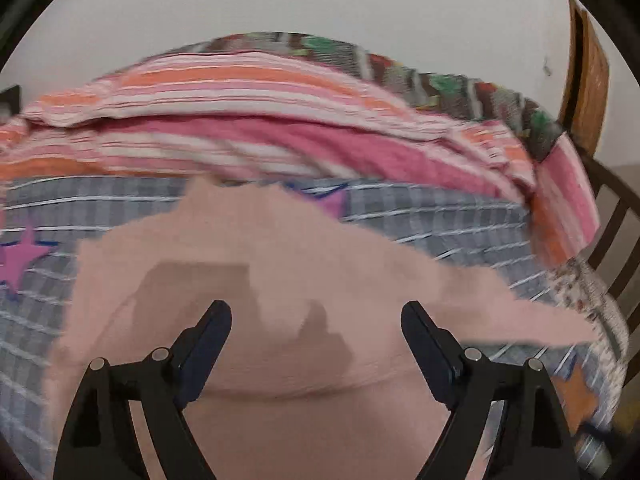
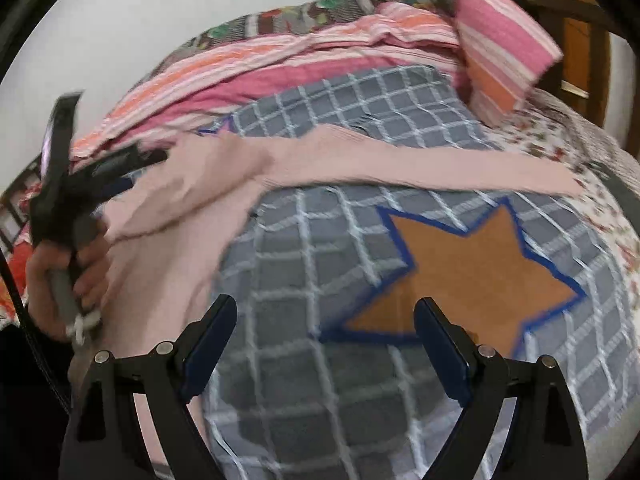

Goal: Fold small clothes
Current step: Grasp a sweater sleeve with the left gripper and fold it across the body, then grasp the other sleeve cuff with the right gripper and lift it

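A pale pink long-sleeved garment (image 1: 280,256) lies spread on a grey checked blanket (image 1: 440,220). My left gripper (image 1: 316,312) hovers over its body, jaws wide apart with nothing between them. In the right wrist view the garment (image 2: 192,188) lies at the left, and one sleeve (image 2: 440,172) stretches out to the right. The left gripper (image 2: 132,172) shows there too, held by a hand (image 2: 52,280) above the garment. My right gripper (image 2: 326,304) stands open over the blanket beside an orange star patch (image 2: 472,272), apart from the garment.
A pink and orange striped cover (image 1: 260,92) is bunched along the far side, with a striped pillow (image 2: 504,48) at the back right. A floral sheet (image 2: 560,148) lies under the blanket. A dark bed frame (image 1: 612,216) and wooden panel (image 1: 588,80) stand at right.
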Demonstrator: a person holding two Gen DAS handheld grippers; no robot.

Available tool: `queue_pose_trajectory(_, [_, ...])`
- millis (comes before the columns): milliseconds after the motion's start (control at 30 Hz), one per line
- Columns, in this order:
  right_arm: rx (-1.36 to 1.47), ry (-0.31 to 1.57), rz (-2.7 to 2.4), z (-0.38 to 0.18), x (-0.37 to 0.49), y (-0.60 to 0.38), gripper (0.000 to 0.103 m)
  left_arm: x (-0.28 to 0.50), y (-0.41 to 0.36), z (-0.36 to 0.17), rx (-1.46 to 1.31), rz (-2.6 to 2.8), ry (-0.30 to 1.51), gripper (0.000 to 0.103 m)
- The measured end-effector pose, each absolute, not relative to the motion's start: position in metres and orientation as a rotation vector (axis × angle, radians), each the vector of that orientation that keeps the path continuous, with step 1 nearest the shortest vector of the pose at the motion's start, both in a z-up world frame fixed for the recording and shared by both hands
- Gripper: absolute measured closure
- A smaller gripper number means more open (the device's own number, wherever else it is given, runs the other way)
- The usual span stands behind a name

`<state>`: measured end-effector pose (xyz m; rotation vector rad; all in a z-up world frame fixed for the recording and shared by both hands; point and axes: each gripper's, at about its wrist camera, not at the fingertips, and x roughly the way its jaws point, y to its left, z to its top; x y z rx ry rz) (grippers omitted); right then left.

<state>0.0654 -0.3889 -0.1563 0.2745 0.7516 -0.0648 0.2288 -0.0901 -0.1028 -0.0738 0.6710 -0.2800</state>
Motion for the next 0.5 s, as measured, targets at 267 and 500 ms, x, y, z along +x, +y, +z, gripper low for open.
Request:
queue_pose_trajectory(267, [0.255,0.719,0.041,-0.15,0.14,-0.358,0.057,0.178,0.016,-0.136,-0.018,-0.142,0.757,0.017])
queue_pose_trajectory(500, [0.226,0.779,0.008,-0.157,0.212,-0.347,0.062,0.183,0.037,-0.166,-0.063,-0.18,0.797,0.017])
